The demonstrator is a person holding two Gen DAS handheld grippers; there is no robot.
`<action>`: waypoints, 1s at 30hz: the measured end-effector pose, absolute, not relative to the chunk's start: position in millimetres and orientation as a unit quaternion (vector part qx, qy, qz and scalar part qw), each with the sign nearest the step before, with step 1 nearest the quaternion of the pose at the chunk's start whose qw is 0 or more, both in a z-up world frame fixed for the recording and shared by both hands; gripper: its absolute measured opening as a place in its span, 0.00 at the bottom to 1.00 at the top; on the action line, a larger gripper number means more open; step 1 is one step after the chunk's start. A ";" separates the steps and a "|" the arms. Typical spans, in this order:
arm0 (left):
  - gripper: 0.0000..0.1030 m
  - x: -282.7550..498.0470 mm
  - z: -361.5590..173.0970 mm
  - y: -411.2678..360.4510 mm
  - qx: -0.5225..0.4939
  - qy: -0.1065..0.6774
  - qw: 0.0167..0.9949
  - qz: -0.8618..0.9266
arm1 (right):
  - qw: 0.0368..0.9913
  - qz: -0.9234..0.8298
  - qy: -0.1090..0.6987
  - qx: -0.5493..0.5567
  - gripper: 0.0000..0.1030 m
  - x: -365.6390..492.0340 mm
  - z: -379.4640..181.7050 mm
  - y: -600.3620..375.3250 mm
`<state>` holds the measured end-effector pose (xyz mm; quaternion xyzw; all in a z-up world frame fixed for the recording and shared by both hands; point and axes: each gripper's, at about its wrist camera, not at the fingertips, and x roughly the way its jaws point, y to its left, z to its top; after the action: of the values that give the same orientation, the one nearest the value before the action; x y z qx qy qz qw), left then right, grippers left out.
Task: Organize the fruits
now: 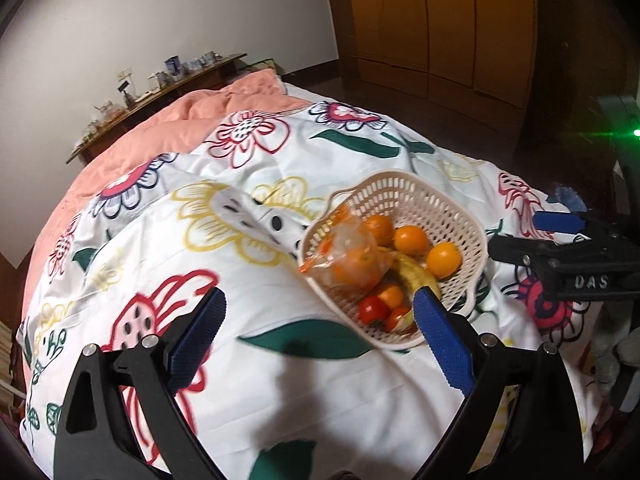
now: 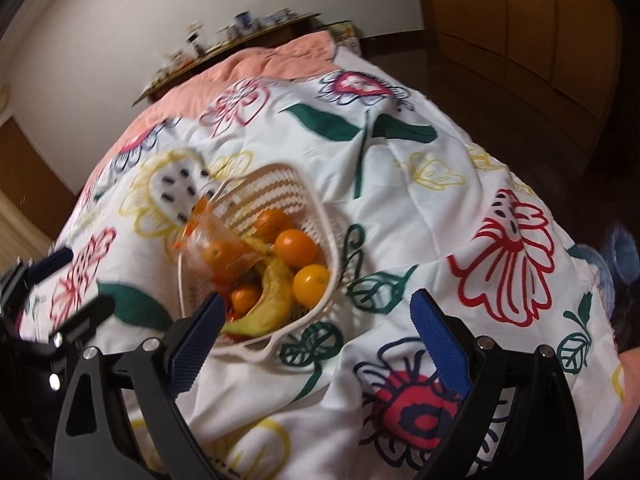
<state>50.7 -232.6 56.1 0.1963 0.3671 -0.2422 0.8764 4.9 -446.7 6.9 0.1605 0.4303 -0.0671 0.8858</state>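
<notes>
A cream perforated basket (image 1: 400, 178) lies on a flowered bedspread. It holds several oranges (image 1: 412, 240), a banana (image 1: 416, 276), red tomatoes (image 1: 372, 309) and a clear bag (image 1: 352, 256) with orange fruit inside. My left gripper (image 1: 320, 300) is open just in front of the basket, with nothing between its pads; its right finger overlaps the basket's near rim. The right gripper (image 1: 520, 236) hovers to the right of the basket. In the right wrist view the right gripper (image 2: 318, 302) is open and empty, and the basket (image 2: 276, 184) with its banana (image 2: 272, 300) sits behind its left finger.
The white bedspread (image 1: 280, 380) is rumpled, with a pink quilt (image 1: 168, 128) behind it. A wooden shelf (image 1: 160, 96) crowded with cups stands along the far wall. A wooden wardrobe (image 1: 440, 20) and dark floor lie at the right. The left gripper (image 2: 52, 280) shows at the left edge.
</notes>
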 end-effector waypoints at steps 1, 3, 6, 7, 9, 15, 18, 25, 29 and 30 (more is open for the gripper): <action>0.93 49.5 56.4 -228.6 0.194 0.367 0.878 -0.239 | 0.886 -0.060 0.435 0.151 0.91 4.3 6.5 -441.6; 0.93 47.1 56.3 -220.2 0.191 0.367 0.880 -0.232 | 0.883 -0.043 0.448 0.133 0.91 2.9 4.3 -431.0; 0.93 43.7 56.5 -210.5 0.190 0.364 0.885 -0.221 | 0.880 -0.023 0.461 0.110 0.91 1.1 0.5 -415.5; 0.93 43.1 56.7 -208.9 0.189 0.363 0.886 -0.219 | 0.880 -0.017 0.464 0.103 0.91 0.3 0.0 -410.3; 0.94 39.9 56.8 -202.8 0.188 0.360 0.889 -0.211 | 0.879 -0.005 0.468 0.096 0.91 -1.0 -0.3 -401.4; 0.95 33.4 52.4 -194.3 0.191 0.362 0.891 -0.197 | 0.870 0.026 0.484 0.088 0.91 -4.0 -6.3 -378.4; 0.95 30.4 48.0 -194.0 0.194 0.367 0.888 -0.197 | 0.864 0.032 0.497 0.076 0.91 -7.4 -13.4 -368.9; 0.95 27.1 45.0 -197.2 0.204 0.365 0.886 -0.201 | 0.861 0.024 0.502 0.073 0.91 -11.5 -17.6 -367.7; 0.97 26.5 43.1 -199.3 0.211 0.368 0.883 -0.202 | 0.862 0.020 0.501 0.077 0.91 -10.6 -18.7 -367.8; 0.97 26.4 43.0 -199.7 0.212 0.368 0.882 -0.202 | 0.861 0.020 0.502 0.077 0.91 -10.3 -19.6 -366.9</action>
<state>26.4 -199.7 43.0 0.2124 0.3681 -0.2022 0.8823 -10.3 -366.9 -19.6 0.0770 0.5019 0.0196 0.8613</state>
